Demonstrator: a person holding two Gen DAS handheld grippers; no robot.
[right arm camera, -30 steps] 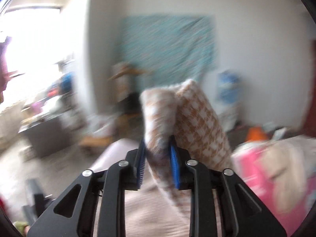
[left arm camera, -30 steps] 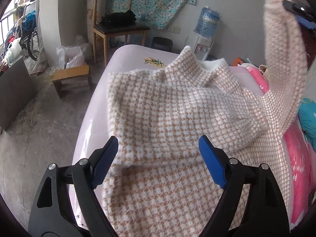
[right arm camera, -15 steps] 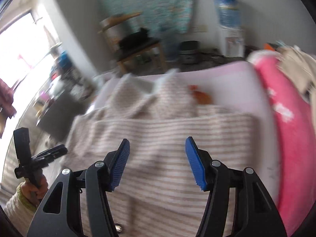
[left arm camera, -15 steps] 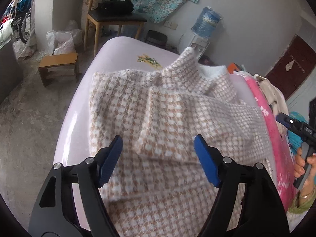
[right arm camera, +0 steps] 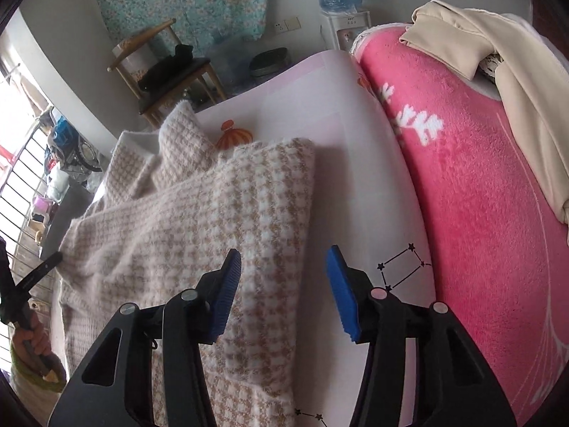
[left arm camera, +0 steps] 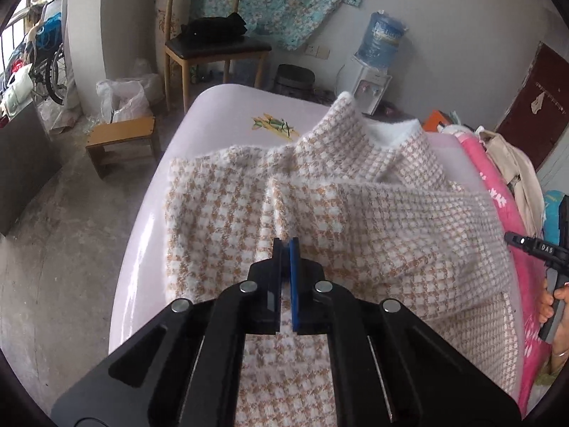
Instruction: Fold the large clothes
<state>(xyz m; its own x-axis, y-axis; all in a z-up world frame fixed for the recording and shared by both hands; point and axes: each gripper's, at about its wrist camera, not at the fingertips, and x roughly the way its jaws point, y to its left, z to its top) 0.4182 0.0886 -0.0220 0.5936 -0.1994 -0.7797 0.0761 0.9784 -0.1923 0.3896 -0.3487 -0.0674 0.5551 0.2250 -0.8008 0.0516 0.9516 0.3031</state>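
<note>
Soft, thick houndstooth sweater [left arm camera: 355, 220] lies under closed, seemingly empty left tongs [left arm camera: 285, 249]; wide right tongs [right arm camera: 282, 277] straddle its graspable folded edge.

I note even daylight, brightest at the blown-out window [right arm camera: 14, 114] (far left); both views sharp, soft shadows, heavy fisheye bending and dark vignette at edges.

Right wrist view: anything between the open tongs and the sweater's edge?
Nothing visible. The right tongs hang open above the sweater, straddling its folded right edge, with only bare sheet beside it. The pink blanket lies off to the right, clear of the path.
</note>
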